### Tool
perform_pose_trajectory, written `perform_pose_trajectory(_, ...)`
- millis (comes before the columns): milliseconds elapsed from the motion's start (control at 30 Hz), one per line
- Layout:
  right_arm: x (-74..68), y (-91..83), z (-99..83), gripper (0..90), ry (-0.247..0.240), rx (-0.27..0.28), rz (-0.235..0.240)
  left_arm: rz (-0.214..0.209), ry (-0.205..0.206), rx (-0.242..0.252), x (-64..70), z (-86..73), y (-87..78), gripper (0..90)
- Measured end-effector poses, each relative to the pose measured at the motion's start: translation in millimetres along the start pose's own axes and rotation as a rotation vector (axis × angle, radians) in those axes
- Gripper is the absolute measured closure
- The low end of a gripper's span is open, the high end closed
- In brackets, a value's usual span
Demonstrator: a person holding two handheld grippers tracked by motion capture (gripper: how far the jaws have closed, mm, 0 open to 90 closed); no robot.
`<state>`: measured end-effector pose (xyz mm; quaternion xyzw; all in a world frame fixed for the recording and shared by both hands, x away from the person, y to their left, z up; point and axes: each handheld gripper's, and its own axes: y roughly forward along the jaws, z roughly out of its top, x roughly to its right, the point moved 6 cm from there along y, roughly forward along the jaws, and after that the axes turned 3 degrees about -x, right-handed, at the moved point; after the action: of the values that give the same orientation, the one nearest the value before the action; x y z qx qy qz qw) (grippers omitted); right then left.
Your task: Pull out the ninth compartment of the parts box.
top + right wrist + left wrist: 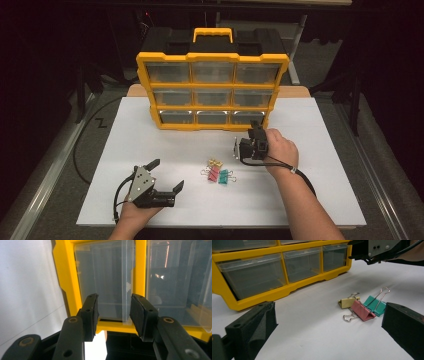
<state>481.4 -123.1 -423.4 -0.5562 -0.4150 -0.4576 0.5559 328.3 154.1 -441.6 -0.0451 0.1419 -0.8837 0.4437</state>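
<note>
Bottom-right drawer (247,117) of yellow organizer (212,57), centre of high view, on white table (320,190). Right gripper (256,131) at drawer front, jaws apart, nothing between; contact hard to judge. Drawer contents unclear through plastic. Binder clips (217,173) lie lower centre. Left gripper (167,175) lower left, jaws wide apart, holding nothing.
</note>
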Motion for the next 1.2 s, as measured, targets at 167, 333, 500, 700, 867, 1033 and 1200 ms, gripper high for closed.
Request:
perform_pose_trajectory(167, 5.9, 5.4, 2.2, 60.4, 0.0, -0.006, -0.004, 0.003, 0.002, -0.002, -0.3, -0.3, 0.0, 0.2)
perform_pose_trajectory(333, 10.0, 10.4, 5.6, 62.8, -0.005, -0.009, -0.005, 0.004, 0.004, -0.002, 0.2, -0.7, 0.4, 0.2)
perform_pose_trajectory(500, 10.3, 16.6, 7.8, 63.7, -0.004, -0.019, -0.007, 0.001, 0.001, 0.001, -0.2, -0.1, 0.5, 0.2)
perform_pose_trajectory(700, 12.8, 21.4, 11.9, 66.0, -0.01, -0.023, -0.017, -0.001, 0.003, 0.002, 0.0, 0.1, 0.9, 0.2)
perform_pose_trajectory(867, 13.2, 27.9, 12.7, 69.7, -0.024, -0.033, -0.022, -0.001, 0.004, 0.005, 0.1, 0.6, 0.2, 0.2)
perform_pose_trajectory(1033, 12.0, 31.8, 13.1, 70.5, -0.038, -0.035, -0.039, -0.004, 0.003, 0.003, 0.2, 0.3, 0.1, 0.2)
perform_pose_trajectory(1200, 10.0, 34.2, 13.4, 73.5, -0.045, -0.049, -0.039, -0.003, 0.004, 0.006, 0.1, 0.6, -0.2, 0.2)
